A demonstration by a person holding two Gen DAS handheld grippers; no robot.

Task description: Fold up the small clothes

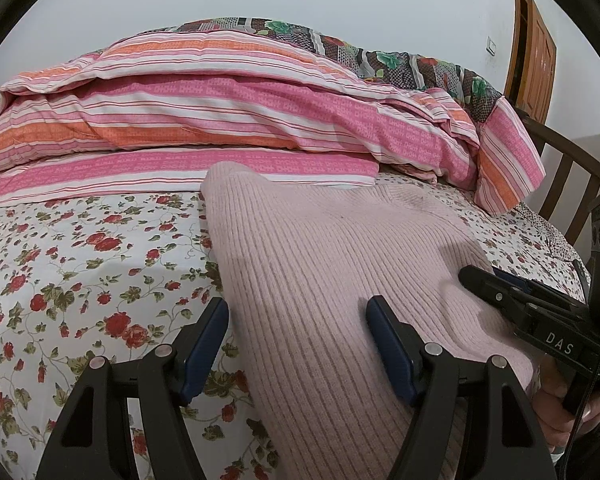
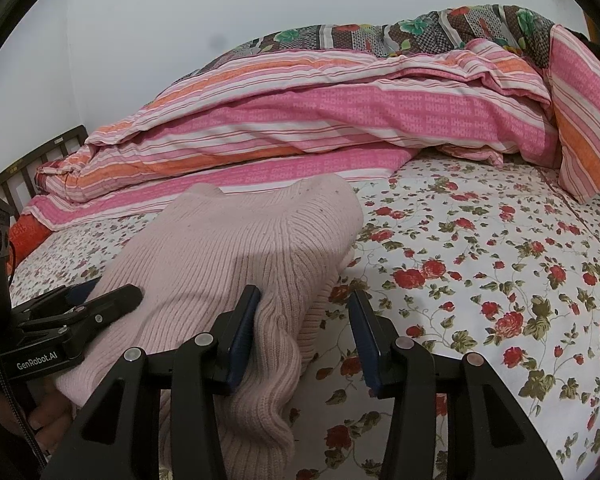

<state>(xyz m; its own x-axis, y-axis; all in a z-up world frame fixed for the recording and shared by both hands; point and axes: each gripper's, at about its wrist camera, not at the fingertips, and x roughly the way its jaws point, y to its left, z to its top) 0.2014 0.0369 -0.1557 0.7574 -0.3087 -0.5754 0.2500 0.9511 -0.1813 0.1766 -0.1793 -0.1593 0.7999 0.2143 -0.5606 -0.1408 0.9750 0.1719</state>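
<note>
Nearest in the left wrist view, the left claw [image 1: 296,322] stands spread wide, its blue-padded fingers [image 1: 384,328] apart: the right one presses on top of the knit, the left one hangs over the sheet, and nothing is pinched between them. In the right wrist view the right claw [image 2: 304,312] is likewise released, its fingers parted; the left pad touches the sweater's wavy ribbed edge while the right pad sits over bare sheet.

The pale pink sweater [image 1: 320,248] is a soft, ribbed knit with fine vertical cords, lying in a thick folded bundle on the bed, between the two claws. Its far end rounds into a smooth hump, and layered edges show on its right side in the right wrist view.

Under it stretches a smooth white bedsheet [image 1: 80,248] printed with red roses and olive leaves.

Beyond lies a puffy rolled quilt [image 1: 220,112] striped pink, orange and white, with a dark floral patchwork side. A curved, dark wooden slatted bed rail [image 1: 560,168] and a brown door [image 1: 534,52] stand farthest.
</note>
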